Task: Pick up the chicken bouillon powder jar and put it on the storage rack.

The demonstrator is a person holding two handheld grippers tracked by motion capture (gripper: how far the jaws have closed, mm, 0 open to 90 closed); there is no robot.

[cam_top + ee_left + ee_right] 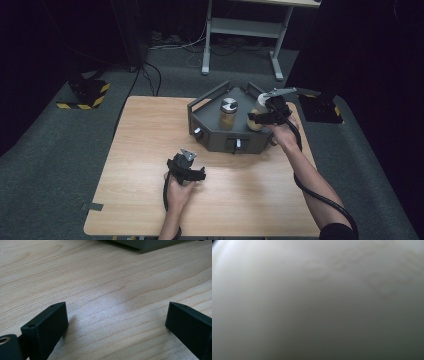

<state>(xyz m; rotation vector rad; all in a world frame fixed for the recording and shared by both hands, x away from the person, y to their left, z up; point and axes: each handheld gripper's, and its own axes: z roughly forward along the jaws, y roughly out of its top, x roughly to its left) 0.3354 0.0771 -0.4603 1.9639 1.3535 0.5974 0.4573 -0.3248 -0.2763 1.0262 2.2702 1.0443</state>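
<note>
Nearest the person, the left tongs (pixel 192 169) rest low over the bare wooden bench (pixel 145 150), well apart from the work. In the left gripper view their two black jaws stand spread wide with nothing but wood grain between them, so this hand is idle.

Farther off, toward the far right of the bench, sits a dark grey tray (pixel 210 131) with raised walls and small knobs on its front face. Inside it, near the middle, stands a glass jar (pixel 228 114) with a metal lid, upright and untouched.

Just to the right of that jar, at the tray's right end, the right tongs (pixel 257 118) reach in from the side at a pale, cream-coloured jar (pixel 258 111). The right gripper view is taken up by a blurred whitish curved surface (pixel 317 300) pressed close to the lens, which fits a jar sitting deep between the jaws. The tongs appear pinched on the pale jar, which is upright within the tray.

As a judgement, the grasp on this jar looks made. Whether it is being lifted out or set in, I cannot tell. The lidded jar remains to be dealt with, and the left tongs have no part yet.
</note>
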